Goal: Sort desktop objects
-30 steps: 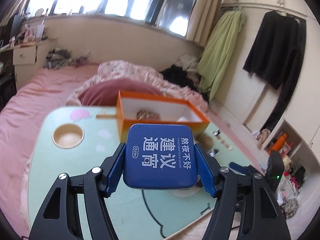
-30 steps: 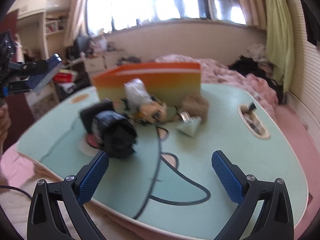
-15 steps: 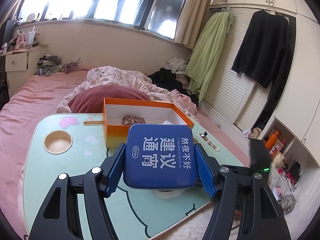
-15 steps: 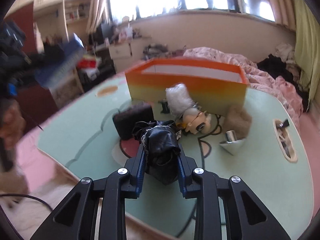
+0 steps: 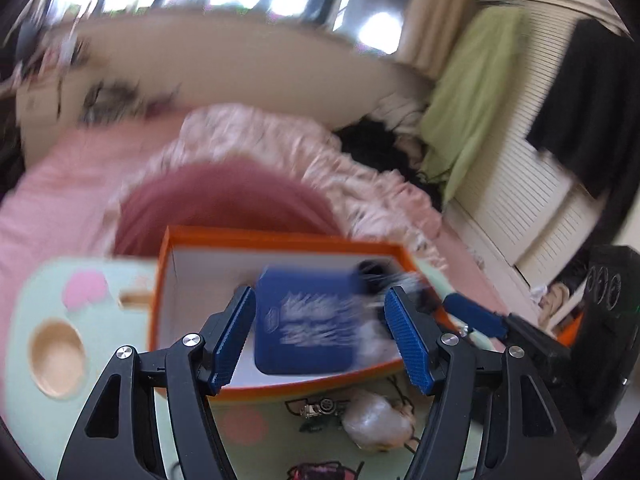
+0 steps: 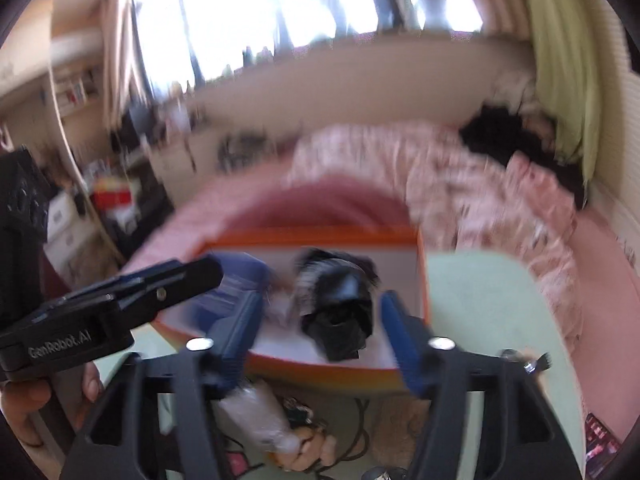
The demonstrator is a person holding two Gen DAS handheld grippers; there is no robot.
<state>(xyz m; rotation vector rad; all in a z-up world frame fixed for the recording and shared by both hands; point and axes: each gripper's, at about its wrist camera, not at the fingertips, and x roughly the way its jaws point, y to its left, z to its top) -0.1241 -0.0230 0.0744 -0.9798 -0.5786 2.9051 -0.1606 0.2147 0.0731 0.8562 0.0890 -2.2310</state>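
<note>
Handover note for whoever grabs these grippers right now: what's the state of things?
Left gripper: jaws apart. The blue tin is blurred and clear of the right pad, apparently dropping into the orange box.
Right gripper: jaws opening. The black bundle is loose between them, over the box.
Done: tin and bundle look as good as boxed.
Left: the wrapped doll and a small trinket lie on the table in front of the box. Other bits there are too blurred to name.
</note>
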